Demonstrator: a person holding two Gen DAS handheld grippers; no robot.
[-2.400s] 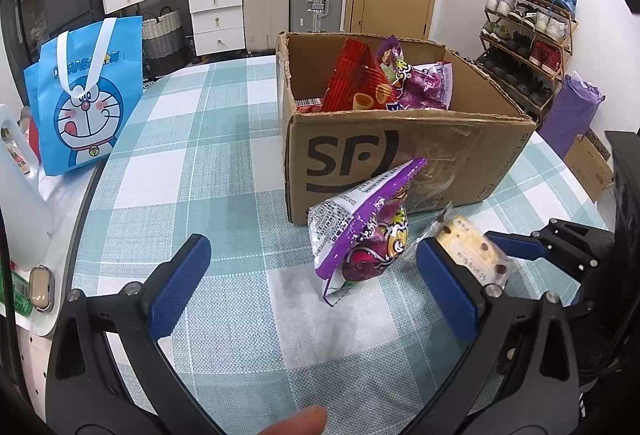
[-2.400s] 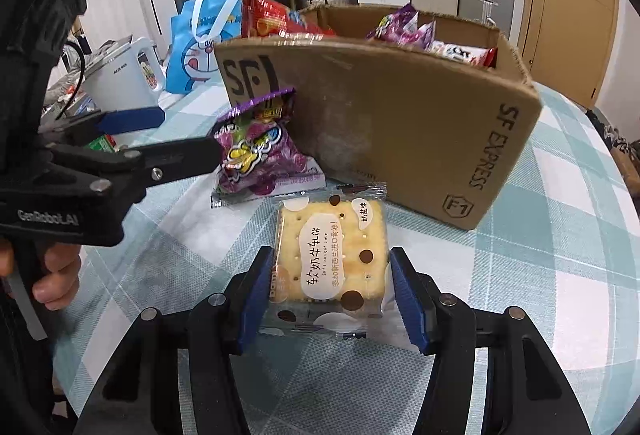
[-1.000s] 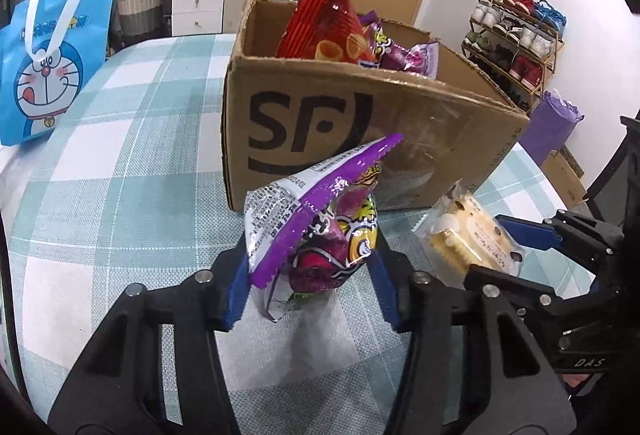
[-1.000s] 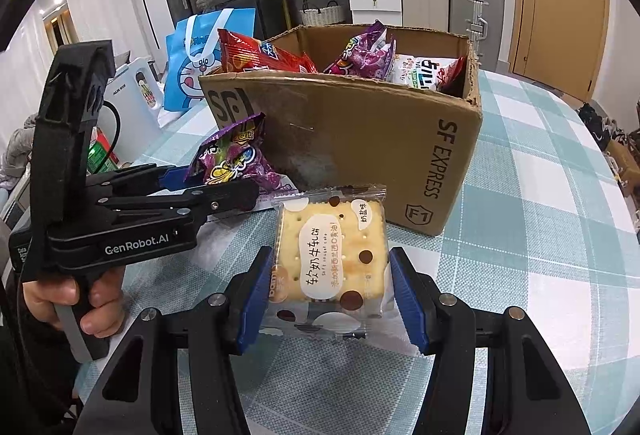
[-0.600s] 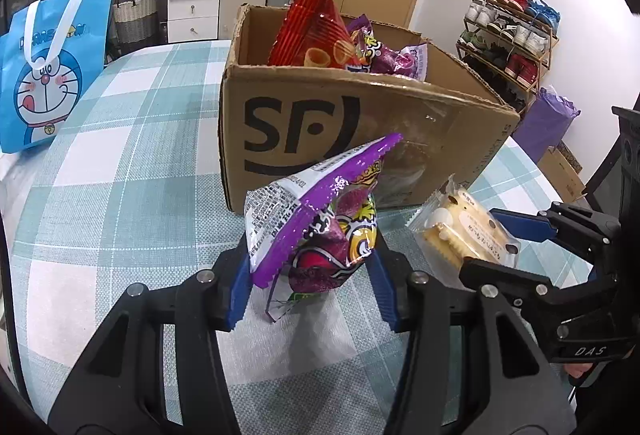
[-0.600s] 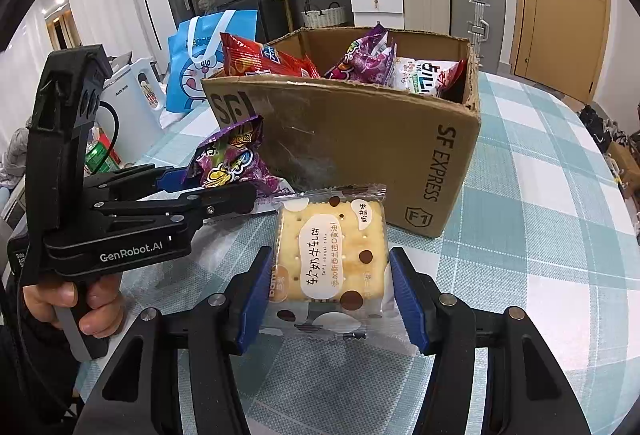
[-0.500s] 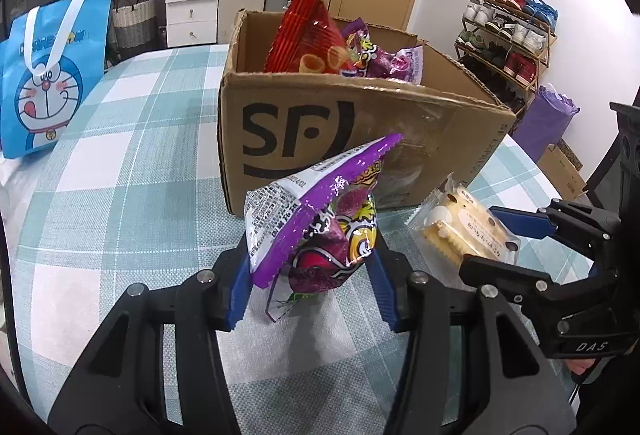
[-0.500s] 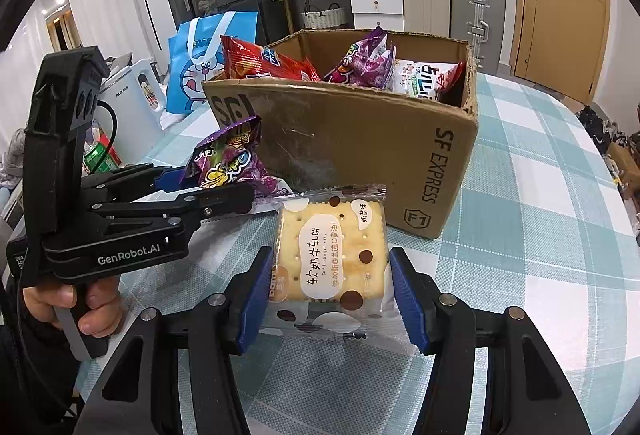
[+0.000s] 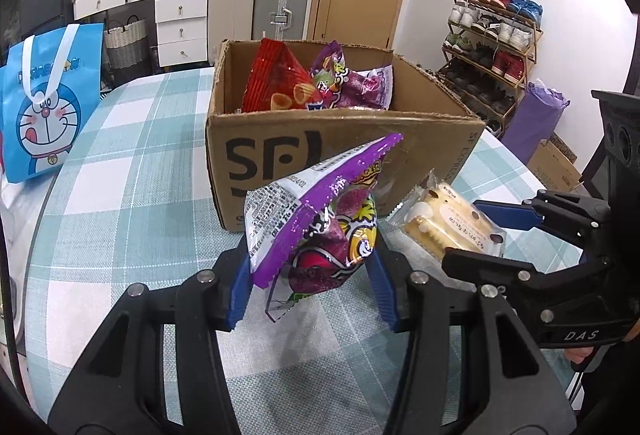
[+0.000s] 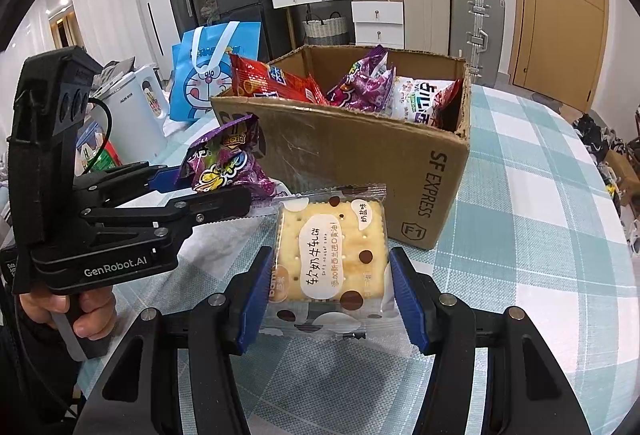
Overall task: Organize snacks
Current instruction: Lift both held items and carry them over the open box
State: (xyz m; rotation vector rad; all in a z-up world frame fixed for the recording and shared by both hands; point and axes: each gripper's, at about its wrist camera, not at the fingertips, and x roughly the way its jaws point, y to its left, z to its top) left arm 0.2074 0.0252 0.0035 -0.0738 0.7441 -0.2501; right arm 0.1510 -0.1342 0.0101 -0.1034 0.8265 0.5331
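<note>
Left gripper (image 9: 310, 285) fingers were clamped on the purple snack bag (image 9: 320, 223), right gripper (image 10: 332, 295) fingers clamped on the cracker pack (image 10: 330, 255); both hung just above the bench (image 10: 540, 275), near the cardboard box (image 10: 360, 171). To do it well, prob. lift each over the box rim w/o snagging, then drop inside. Bag crinkly, puffy, glossy; pack flat, clear-wrapped, dotted

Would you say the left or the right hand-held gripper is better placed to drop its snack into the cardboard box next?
Left, probably: its purple snack bag is nearer the cardboard box than the cracker pack.
</note>
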